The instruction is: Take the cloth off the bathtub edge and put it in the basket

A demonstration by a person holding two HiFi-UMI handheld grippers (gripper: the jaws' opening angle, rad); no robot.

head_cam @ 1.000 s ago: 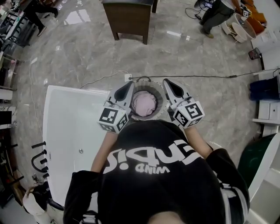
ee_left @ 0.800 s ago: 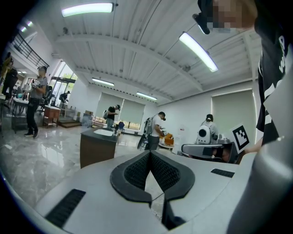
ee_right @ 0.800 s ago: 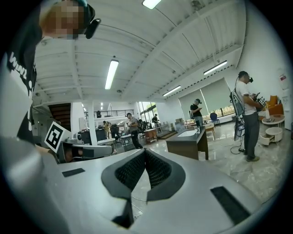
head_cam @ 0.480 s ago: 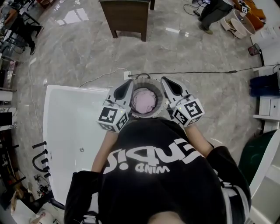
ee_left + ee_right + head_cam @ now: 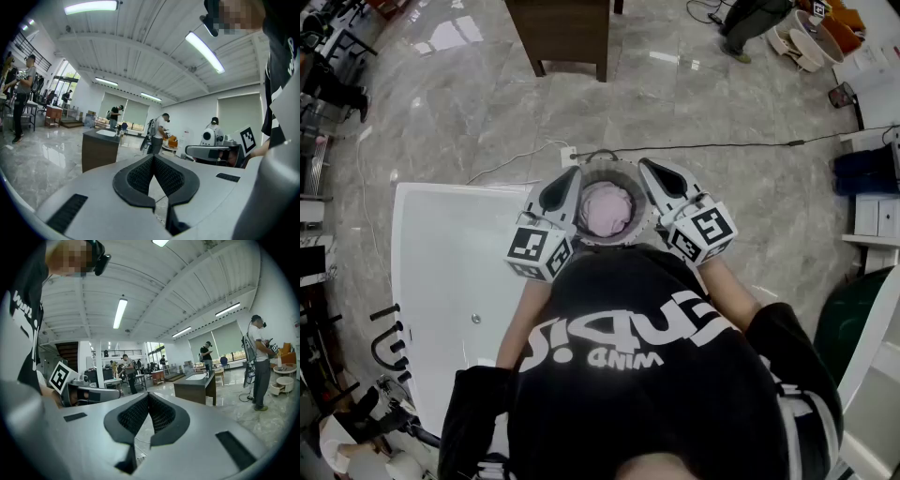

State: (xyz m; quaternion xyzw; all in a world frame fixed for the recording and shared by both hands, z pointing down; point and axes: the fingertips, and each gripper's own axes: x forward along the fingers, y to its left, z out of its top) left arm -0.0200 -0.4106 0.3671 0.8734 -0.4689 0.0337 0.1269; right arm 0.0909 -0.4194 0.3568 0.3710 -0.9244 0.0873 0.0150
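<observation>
So the pink cloth (image 5: 605, 208) is bunched up inside the round basket (image 5: 614, 171), which stands on the marble floor (image 5: 469, 122) just beside the corner of the white bathtub (image 5: 441, 272). The left gripper (image 5: 566, 185) hangs at the basket's left rim and the right gripper (image 5: 653, 174) at its right rim, so the basket sits between them. Both have their jaws pressed together with nothing in them. Each gripper's own view shows the ribbed pads (image 5: 139, 176) meeting at the tip. A black cable (image 5: 750, 145) runs across the floor just beyond the basket, and a dark wooden table (image 5: 567, 28) stands further out past it.
</observation>
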